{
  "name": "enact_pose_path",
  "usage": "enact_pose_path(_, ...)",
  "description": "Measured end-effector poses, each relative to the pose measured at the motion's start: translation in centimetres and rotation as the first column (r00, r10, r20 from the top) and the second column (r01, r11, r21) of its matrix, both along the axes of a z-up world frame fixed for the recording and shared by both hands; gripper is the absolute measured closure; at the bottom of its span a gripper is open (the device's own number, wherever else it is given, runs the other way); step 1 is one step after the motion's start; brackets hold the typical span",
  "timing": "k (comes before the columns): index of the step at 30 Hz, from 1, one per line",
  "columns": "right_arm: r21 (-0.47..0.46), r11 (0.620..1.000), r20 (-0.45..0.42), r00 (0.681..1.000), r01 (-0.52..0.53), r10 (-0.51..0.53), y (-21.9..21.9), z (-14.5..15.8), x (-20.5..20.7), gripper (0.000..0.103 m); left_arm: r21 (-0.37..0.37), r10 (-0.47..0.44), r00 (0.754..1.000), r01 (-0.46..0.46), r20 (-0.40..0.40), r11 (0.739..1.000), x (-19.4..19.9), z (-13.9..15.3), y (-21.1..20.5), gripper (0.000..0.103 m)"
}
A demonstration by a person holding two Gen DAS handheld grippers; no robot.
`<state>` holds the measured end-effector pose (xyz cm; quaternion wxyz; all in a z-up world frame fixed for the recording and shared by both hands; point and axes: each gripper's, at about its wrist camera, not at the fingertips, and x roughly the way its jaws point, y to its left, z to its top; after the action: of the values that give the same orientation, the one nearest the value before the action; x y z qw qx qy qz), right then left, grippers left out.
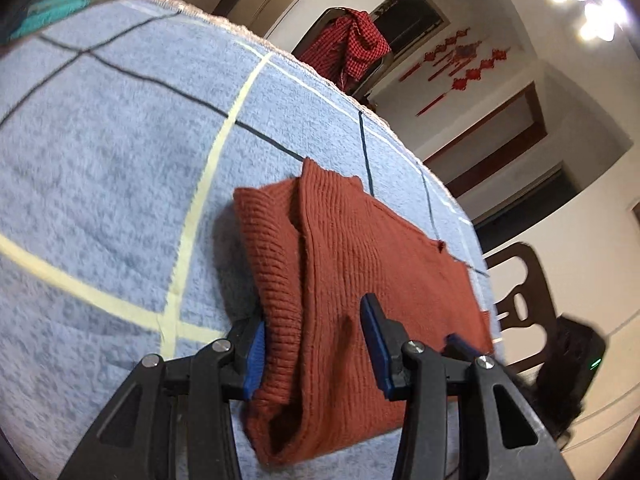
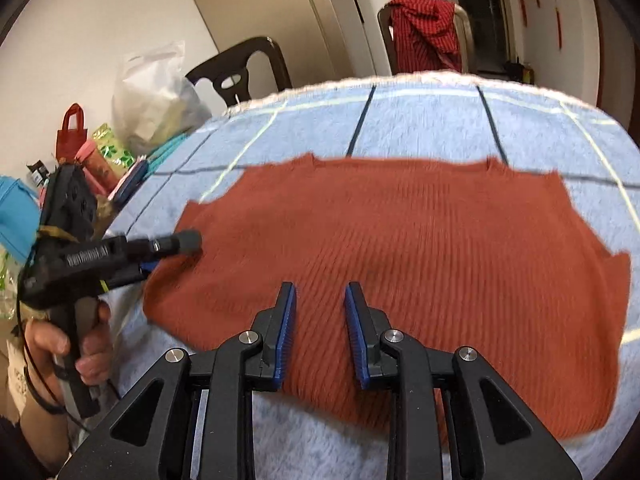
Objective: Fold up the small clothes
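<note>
the rust-red knit top (image 2: 400, 264) lies on the blue checked blanket (image 2: 420, 120) that covers the table, and in the right wrist picture it fills the middle of the frame, spread wide and mostly flat. the picture is a bit blurry, so small wrinkles are hard to see. in the left wrist picture the same top sits in the lower middle, and its near edge is doubled up into a thick roll, so one side looks like it has started to fold over. the left gripper (image 1: 316, 344) is at the bottom of that picture with its blue pads apart, and the rolled edge lies between them; the cloth touches the pad on the left of the frame, but the other pad stands clear of it, so the claw is spread and is not pinching. the right gripper (image 2: 320, 332) is at the bottom of its picture, claw partly spread with a gap between the pads, hanging over the near part of the top and holding nothing. a hand (image 2: 76, 340) at the lower left of that picture holds the other tool. i think the folding has only just begun: the top is laid out and one edge is turned, but the main folds are all still to do.
</note>
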<state>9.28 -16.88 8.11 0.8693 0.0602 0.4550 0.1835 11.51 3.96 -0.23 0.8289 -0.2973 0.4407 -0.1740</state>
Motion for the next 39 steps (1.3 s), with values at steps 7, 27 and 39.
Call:
enact_pose_path(7, 0.038, 0.999, 0.012, 1.000, 0.024, -0.024, -1.3, 0.7, -1.4, 0.077, -0.083, -0.026, 1.000, 0.026, -0.008, 0.996, 1.0, -0.3, -0.7, 0.057)
enact_pose_path(27, 0.122, 0.957, 0.029, 0.963, 0.262, -0.268, -11.7, 2.6, -5.9, 0.077, -0.135, -0.256, 0.950, 0.281, 0.179, 0.950, 3.1, 8.5, -11.7, 0.086)
enact_pose_path(39, 0.310, 0.902, -0.029, 0.951, 0.301, -0.307, -15.7, 2.4, -7.3, 0.069, -0.170, -0.438, 0.894, 0.449, 0.095, 0.877, 3.4, 4.0, -19.8, 0.066)
